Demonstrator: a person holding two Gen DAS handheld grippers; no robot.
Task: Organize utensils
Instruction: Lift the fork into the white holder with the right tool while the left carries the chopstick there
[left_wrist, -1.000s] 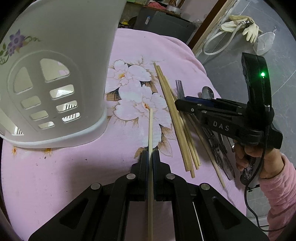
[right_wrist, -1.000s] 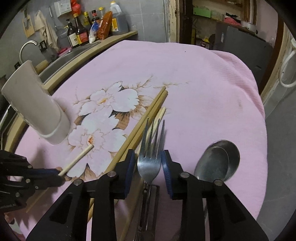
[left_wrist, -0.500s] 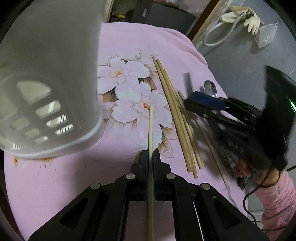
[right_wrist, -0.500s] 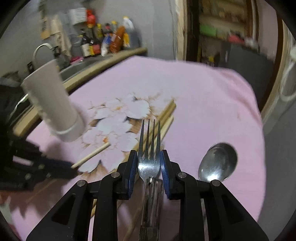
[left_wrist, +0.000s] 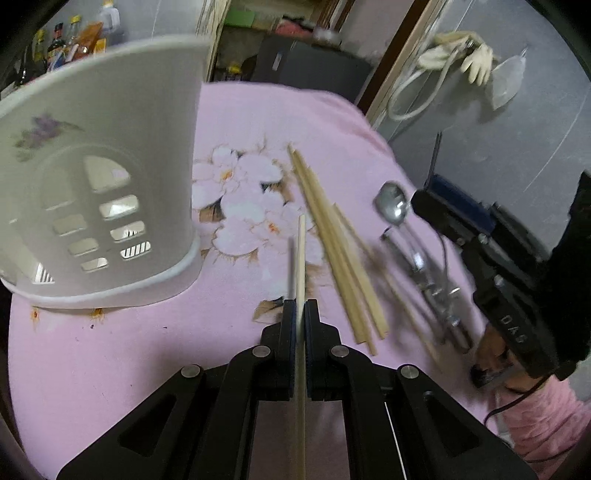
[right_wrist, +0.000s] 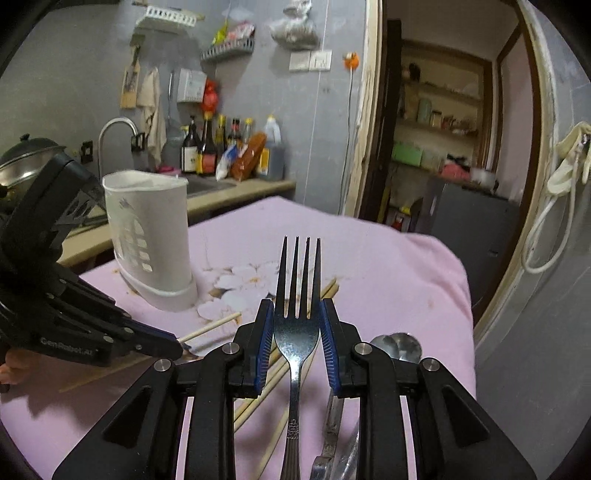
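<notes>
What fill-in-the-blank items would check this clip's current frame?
1. The right gripper has its jaws shut on a metal ____.
2. The left gripper has its jaws shut on a single wooden ____.
3. The white plastic utensil holder stands ____ on the pink floral cloth.
4. Beside the loose wooden chopsticks lies a metal ____.

Missing words: fork; chopstick; upright; spoon

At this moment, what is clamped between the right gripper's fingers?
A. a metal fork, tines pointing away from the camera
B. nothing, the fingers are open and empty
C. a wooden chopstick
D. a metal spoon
A: in the right wrist view the right gripper has its blue pads closed against the neck of the metal fork, while the spoon lies on the pink cloth.
</notes>
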